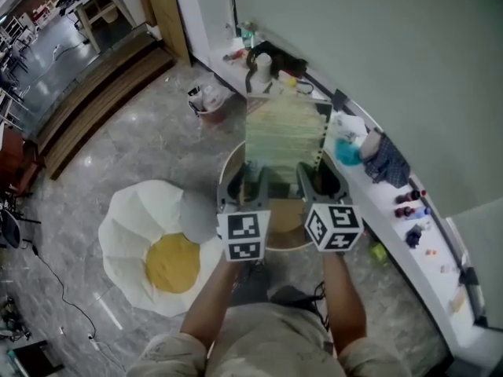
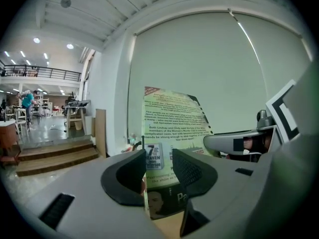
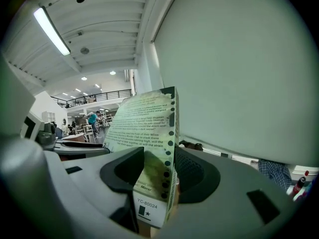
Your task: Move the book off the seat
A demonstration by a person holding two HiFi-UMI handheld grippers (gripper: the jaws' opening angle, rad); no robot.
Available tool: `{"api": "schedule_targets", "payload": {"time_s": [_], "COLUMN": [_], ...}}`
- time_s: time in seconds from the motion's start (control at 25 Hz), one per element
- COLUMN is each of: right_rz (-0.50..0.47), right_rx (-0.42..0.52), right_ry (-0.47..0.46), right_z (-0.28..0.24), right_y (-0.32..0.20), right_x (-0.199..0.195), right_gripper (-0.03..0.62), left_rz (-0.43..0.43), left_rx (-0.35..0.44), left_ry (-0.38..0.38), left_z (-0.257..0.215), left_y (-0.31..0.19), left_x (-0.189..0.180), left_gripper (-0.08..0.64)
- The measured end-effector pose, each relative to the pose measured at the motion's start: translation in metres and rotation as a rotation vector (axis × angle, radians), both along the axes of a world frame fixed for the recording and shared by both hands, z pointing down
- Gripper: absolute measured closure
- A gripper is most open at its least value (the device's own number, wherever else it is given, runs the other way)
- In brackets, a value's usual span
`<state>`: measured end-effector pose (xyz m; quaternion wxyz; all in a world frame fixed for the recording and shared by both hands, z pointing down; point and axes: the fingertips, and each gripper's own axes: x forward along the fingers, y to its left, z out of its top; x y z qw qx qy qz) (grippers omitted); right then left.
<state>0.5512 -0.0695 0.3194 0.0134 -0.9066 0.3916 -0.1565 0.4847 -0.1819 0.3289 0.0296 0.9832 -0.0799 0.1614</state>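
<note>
Grey marbled floor (image 1: 141,132) spreads below and left of the book, and a pale wall (image 1: 377,53) rises behind it. A white counter (image 1: 393,218) runs along that wall to the right of the book, carrying a blue checked cloth (image 1: 385,159) and small bottles (image 1: 409,203). A white cushion (image 1: 130,210) with a yellow centre lies to the lower left of the book (egg-like in outline). The round wooden seat (image 1: 228,171) stands directly beneath the book.

The book (image 1: 283,132) (image 2: 172,118) (image 3: 144,123), pale green, stands upright over the seat. No view shows whether its lower edge clears the wood. The left gripper (image 1: 245,181) (image 2: 159,171) is clenched on its lower left part and the right gripper (image 1: 318,177) (image 3: 158,171) on its lower right part, with the cover pinched between each pair of jaws.

In the head view the cover is only a pale, unreadable sheet. The left gripper view reads "7th HEAVEN" and "Patterson" below a blurb too fine to follow. It alone shows the wooden steps (image 2: 55,156) left of the book. The right gripper view alone shows a row of black dots down the book's edge, the word "Mirror", and a white sticker (image 3: 147,205) marked "YC-80024".
</note>
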Motion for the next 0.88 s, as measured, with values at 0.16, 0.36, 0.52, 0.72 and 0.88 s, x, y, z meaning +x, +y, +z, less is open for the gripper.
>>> {"api": "schedule_targets", "payload": {"time_s": [0.16, 0.36, 0.52, 0.72, 0.88], "right_rz": [0.004, 0.010, 0.009, -0.014, -0.046], "right_rx": [-0.029, -0.058, -0.085, -0.131, -0.177], "right_ry": [-0.046, -0.131, -0.193, -0.287, -0.355], "right_z": [0.033, 0.088, 0.139, 0.215, 0.275], "right_y": [-0.007, -0.004, 0.001, 0.009, 0.020], "right_x": [0.009, 0.023, 0.040, 0.057, 0.064], "right_gripper": [0.390, 0.390, 0.390, 0.390, 0.390], "left_rz": [0.009, 0.013, 0.018, -0.010, -0.026], "left_rx": [-0.024, -0.055, -0.073, -0.116, -0.153], "left_ry": [-0.052, -0.134, -0.200, -0.294, -0.369], "left_z": [0.034, 0.086, 0.137, 0.211, 0.269], "left_y": [-0.007, -0.004, 0.000, 0.011, 0.023], "left_x": [0.010, 0.023, 0.041, 0.055, 0.060], "left_gripper": [0.387, 0.387, 0.387, 0.387, 0.387]}}
